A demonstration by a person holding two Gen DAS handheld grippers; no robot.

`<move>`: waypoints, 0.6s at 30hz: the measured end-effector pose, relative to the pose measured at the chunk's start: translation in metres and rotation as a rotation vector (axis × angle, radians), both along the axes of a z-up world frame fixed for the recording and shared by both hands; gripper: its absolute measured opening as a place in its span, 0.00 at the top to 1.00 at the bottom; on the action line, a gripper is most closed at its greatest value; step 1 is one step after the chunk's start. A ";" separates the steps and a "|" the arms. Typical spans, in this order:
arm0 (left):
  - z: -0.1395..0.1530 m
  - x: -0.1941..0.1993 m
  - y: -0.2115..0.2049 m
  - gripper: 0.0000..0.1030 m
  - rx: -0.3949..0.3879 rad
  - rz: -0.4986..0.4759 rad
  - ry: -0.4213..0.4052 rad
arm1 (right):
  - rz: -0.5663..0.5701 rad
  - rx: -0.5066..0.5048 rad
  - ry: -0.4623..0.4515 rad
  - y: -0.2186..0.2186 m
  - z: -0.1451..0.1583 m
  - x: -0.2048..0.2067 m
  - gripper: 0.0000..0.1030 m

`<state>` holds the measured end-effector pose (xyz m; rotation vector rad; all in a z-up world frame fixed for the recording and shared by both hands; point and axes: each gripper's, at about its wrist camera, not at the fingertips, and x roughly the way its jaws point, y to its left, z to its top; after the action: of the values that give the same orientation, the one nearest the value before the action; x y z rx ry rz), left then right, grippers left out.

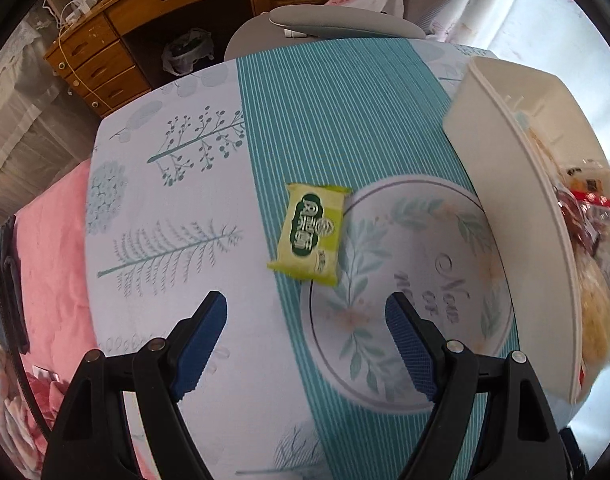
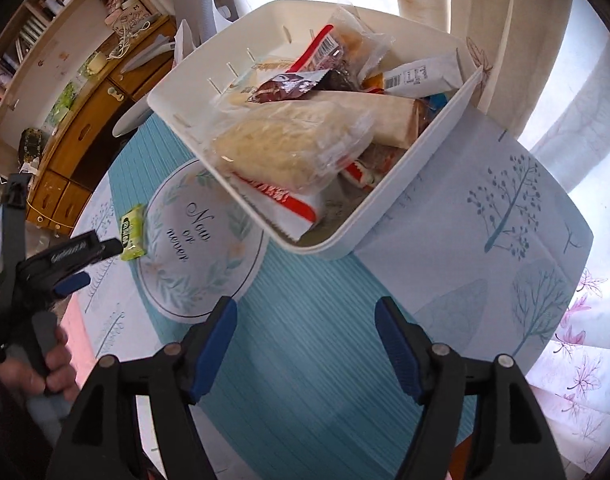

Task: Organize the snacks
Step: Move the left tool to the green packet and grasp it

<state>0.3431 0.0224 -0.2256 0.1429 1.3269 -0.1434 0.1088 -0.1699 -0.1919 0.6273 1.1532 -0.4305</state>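
A yellow-green snack packet (image 1: 311, 232) lies flat on the patterned tablecloth, just beyond my left gripper (image 1: 307, 308), which is open and empty above the cloth. The same packet (image 2: 132, 233) shows small in the right wrist view, with the left gripper (image 2: 87, 262) beside it. A white bin (image 2: 405, 184) holds several wrapped snacks, among them a large pale bread pack (image 2: 289, 148). My right gripper (image 2: 307, 312) hangs open and empty over the teal stripes in front of the bin. The bin (image 1: 501, 184) stands right of the packet.
The tablecloth (image 1: 177, 208) covers a small table with a round printed emblem (image 2: 201, 240). A wooden desk with drawers (image 1: 105, 52) and a grey chair (image 1: 337, 24) stand beyond it. A pink blanket (image 1: 53, 248) lies at the left. Curtains (image 2: 485, 20) hang behind the bin.
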 end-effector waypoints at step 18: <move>-0.050 0.028 -0.010 0.34 0.028 0.052 -0.057 | -0.036 0.028 0.039 -0.038 -0.024 0.002 0.30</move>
<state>0.3710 0.0123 -0.2756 0.1347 1.2750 -0.0765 0.1106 -0.2077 -0.2158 0.6676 1.1882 -0.4600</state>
